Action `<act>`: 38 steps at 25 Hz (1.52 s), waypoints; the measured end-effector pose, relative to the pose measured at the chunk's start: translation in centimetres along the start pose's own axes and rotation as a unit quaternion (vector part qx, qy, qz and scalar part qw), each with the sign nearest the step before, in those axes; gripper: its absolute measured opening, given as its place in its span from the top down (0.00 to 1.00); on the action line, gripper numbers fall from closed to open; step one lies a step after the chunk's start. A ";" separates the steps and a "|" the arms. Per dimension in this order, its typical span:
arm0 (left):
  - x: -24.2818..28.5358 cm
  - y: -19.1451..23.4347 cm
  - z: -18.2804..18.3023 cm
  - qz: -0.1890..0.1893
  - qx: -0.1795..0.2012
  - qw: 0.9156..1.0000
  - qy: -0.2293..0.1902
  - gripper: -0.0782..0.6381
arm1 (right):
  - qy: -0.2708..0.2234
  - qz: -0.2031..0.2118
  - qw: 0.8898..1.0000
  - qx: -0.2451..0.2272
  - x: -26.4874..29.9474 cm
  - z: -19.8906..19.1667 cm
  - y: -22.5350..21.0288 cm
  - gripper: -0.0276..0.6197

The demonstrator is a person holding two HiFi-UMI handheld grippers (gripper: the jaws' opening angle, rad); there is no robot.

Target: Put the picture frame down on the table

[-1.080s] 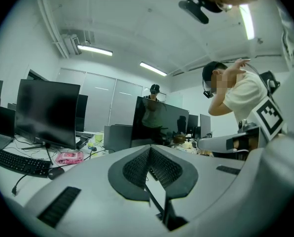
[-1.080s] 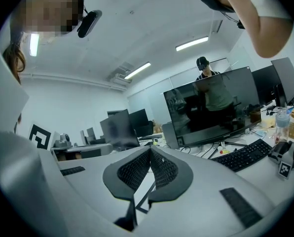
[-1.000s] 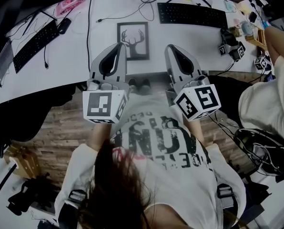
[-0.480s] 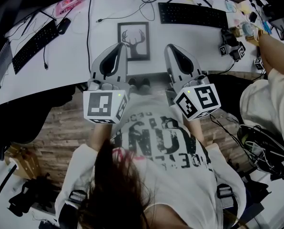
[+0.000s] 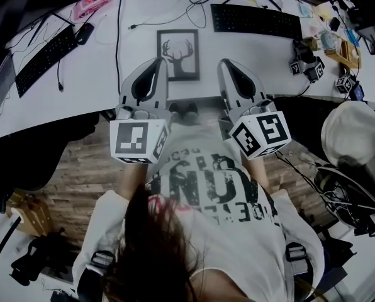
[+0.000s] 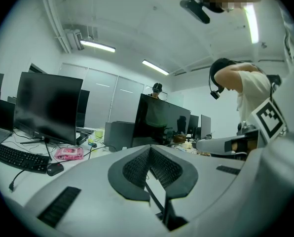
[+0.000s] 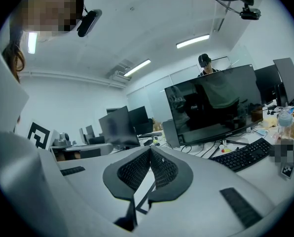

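Overhead, picture frame [image 5: 177, 54]: lay flat, picture side up, on the white table [image 5: 99, 74], close to its near edge. I judged it already put down, since neither gripper held it.
Head view, left gripper [image 5: 161, 61]: jaws closed on nothing. The tip was over or just beside the frame's left edge, and whether it touched could not be told.
Head view, right gripper [image 5: 224, 63]: jaws closed and empty, just right of the frame and apart from it.
Head view, why so: both grippers flanked the frame side by side and pointed the same way, which looked like a rest pose, not a grip.
Head view, edges: the table's near edge ran under the grippers' bodies. The frame sat wholly on the table with no overhang.
Head view, open room: bare table lay left and right of the frame. A cable [image 5: 159, 24] ran near its far edge. The black keyboard [image 5: 255, 19] at far right, and the second keyboard [image 5: 46, 52] and mouse [image 5: 84, 33] at far left, were well apart from it. A person in white [image 5: 357, 137] was at the right, off the table.
Left gripper view, jaws: the pads met at the tip with nothing between them. A dark monitor [image 6: 162, 120] stood far ahead, leaving clear table before it.
Right gripper view, jaws: the pads were together and held nothing. A wide monitor [image 7: 213, 107] and the black keyboard lay far to the right, out of the way.
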State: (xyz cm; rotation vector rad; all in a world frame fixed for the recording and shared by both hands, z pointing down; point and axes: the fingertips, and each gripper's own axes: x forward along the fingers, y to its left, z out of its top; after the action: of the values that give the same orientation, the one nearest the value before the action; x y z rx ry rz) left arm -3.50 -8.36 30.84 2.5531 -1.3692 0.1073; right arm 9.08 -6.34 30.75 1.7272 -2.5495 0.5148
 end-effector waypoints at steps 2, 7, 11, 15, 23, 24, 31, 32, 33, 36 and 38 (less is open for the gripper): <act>0.0 0.2 0.0 0.001 -0.001 1.000 0.000 0.89 | 0.001 0.000 1.000 0.000 0.2 -0.1 0.1 0.96; 0.2 0.6 -0.1 0.003 -0.002 1.000 0.000 0.89 | 0.003 -0.001 1.000 0.000 0.5 -0.1 0.0 0.96; 0.4 0.9 -0.1 0.004 -0.003 1.000 0.001 0.89 | 0.002 0.000 1.000 0.001 0.9 -0.1 0.0 0.96; 0.7 1.1 -0.1 0.003 -0.005 1.000 0.002 0.89 | 0.007 -0.001 1.000 -0.001 1.2 -0.1 -0.1 0.96; 1.3 1.2 -0.1 0.002 -0.004 1.000 0.002 0.89 | 0.009 -0.007 1.000 0.000 1.5 -0.2 -0.6 0.96; 1.4 1.3 -0.1 0.002 -0.004 1.000 0.003 0.89 | 0.010 -0.007 1.000 0.000 1.5 -0.1 -0.7 0.96; 1.8 1.6 -0.1 0.004 -0.005 1.000 0.005 0.89 | 0.012 -0.007 1.000 0.001 1.9 -0.2 -0.9 0.96; 1.8 1.6 -0.1 0.004 -0.005 1.000 0.005 0.89 | 0.012 -0.007 1.000 0.001 2.0 -0.2 -0.9 0.96; 1.8 1.7 -0.1 0.003 -0.005 1.000 0.005 0.89 | 0.012 -0.008 1.000 0.001 2.0 -0.2 -0.9 0.96; 1.9 1.7 -0.1 0.003 -0.006 1.000 0.005 0.89 | 0.011 -0.008 1.000 0.002 2.1 -0.1 -1.0 0.96; 1.9 1.8 0.0 0.003 -0.006 1.000 0.005 0.89 | 0.012 -0.007 1.000 0.000 2.2 -0.1 -0.9 0.96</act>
State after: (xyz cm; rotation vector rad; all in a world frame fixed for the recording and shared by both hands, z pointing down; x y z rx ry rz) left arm -3.88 -10.85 31.53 2.5361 -1.3711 0.1120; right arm 9.04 -8.57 31.52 1.7275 -2.5195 0.5317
